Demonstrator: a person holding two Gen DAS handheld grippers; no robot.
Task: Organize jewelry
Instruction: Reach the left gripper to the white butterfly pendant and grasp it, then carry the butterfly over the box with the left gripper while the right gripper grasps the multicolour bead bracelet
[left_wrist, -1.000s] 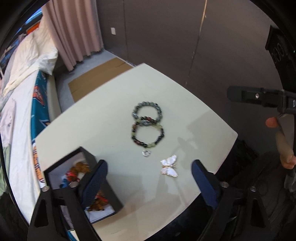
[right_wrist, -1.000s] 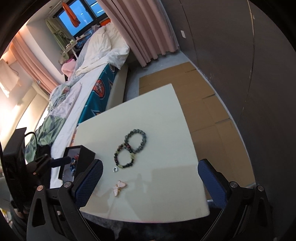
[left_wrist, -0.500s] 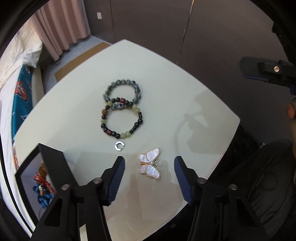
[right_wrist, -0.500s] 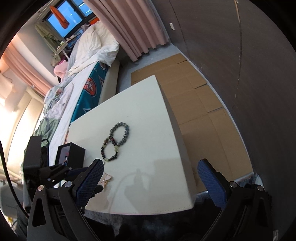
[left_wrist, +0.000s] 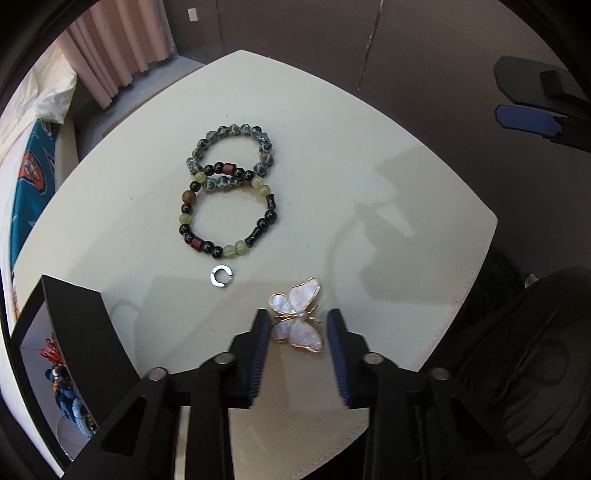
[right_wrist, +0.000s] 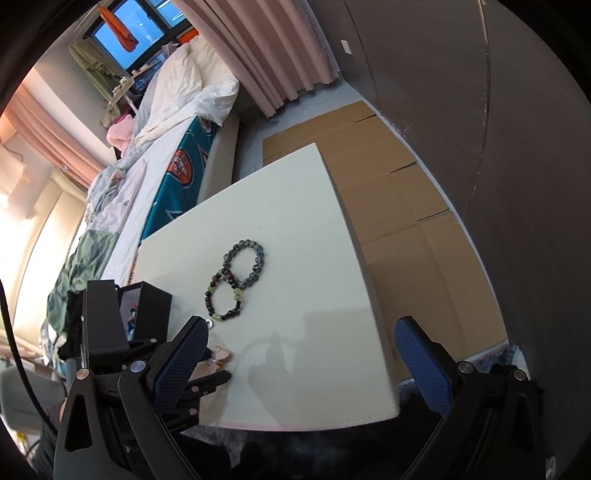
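Your left gripper (left_wrist: 297, 328) brackets the butterfly brooch (left_wrist: 298, 320) near the table's (left_wrist: 388, 147) front edge.
Left wrist view: its fingers stand apart either side of the brooch, left pad about touching; the ring (left_wrist: 221, 276) and both bracelets (left_wrist: 229, 192) lie farther in, the black box (left_wrist: 74, 321) at left.
Right wrist view: your right gripper (right_wrist: 299, 354) hangs wide open over bare tabletop.

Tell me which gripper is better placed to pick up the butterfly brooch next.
Left. The left gripper already has its jaws either side of the butterfly brooch on the table. The right gripper sits wide open, off toward the table's near edge.
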